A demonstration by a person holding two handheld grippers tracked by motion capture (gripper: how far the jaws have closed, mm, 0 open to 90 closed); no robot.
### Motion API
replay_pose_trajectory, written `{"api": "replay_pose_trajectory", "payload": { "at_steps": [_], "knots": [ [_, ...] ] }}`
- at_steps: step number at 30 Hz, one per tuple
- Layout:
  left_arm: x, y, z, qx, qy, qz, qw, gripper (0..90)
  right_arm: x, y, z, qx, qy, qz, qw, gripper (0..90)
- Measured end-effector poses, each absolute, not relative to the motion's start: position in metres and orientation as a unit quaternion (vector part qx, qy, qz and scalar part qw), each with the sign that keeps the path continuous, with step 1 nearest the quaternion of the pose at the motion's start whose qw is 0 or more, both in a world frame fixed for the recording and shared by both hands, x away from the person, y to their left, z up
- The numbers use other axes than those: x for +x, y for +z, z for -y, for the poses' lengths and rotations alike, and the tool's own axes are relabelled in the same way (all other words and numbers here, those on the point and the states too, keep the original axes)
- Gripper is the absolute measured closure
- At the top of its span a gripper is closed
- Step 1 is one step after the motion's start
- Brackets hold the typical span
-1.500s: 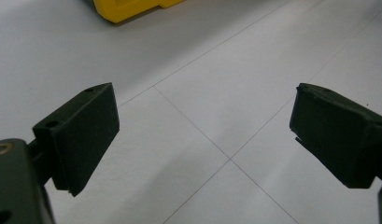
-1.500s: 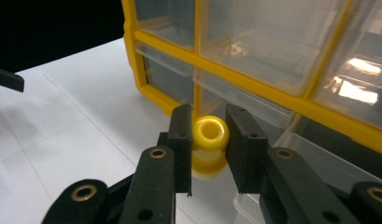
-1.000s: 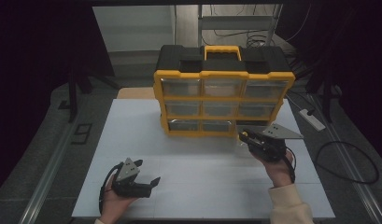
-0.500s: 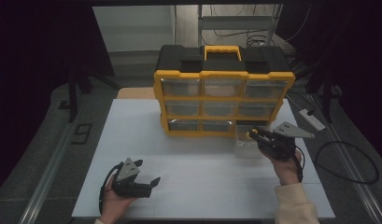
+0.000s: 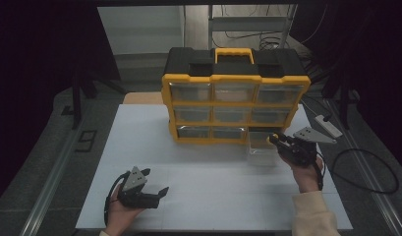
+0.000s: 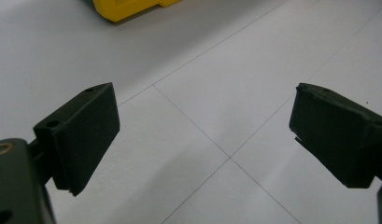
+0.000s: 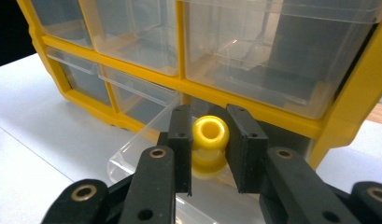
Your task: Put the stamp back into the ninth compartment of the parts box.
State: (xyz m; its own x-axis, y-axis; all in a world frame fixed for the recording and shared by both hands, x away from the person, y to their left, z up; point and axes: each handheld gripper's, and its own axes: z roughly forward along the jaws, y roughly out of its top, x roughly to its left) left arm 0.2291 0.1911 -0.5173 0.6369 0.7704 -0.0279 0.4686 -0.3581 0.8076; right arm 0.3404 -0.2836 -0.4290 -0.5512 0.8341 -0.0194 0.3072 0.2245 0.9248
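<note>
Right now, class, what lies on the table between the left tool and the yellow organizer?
Nothing: in the high view, the white table is bare between the left tool and the yellow organizer. The left gripper view also shows bare tabletop.

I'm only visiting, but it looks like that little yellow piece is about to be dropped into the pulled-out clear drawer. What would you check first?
1. Grip: right gripper is shut on the yellow piece: ok.
2. Clear drawer is pulled out of the yellow organizer: ok.
3. Piece over the drawer's opening: looks so in the right gripper view; ok, roughly.
4. Drawer has room: cannot tell.
5. Left gripper is open, away on the white table: ok.
</note>
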Motion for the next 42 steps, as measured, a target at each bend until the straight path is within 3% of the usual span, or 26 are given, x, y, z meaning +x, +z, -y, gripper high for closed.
{"api": "replay_pose_trajectory", "payload": {
  "at_steps": [28,33,42],
  "knots": [
    [0.230,-0.518,-0.192,0.804,0.179,-0.387,0.414,8.7,0.353,-0.442,0.279,0.403,0.445,-0.753,0.270,71.8],
    [0.230,-0.518,-0.192,0.804,0.179,-0.387,0.414,8.7,0.351,-0.439,0.280,0.410,0.481,-0.731,0.258,32.0],
    [0.230,-0.518,-0.192,0.804,0.180,-0.387,0.413,8.8,0.349,-0.438,0.276,0.399,0.485,-0.737,0.250,25.0]
  ]
}}
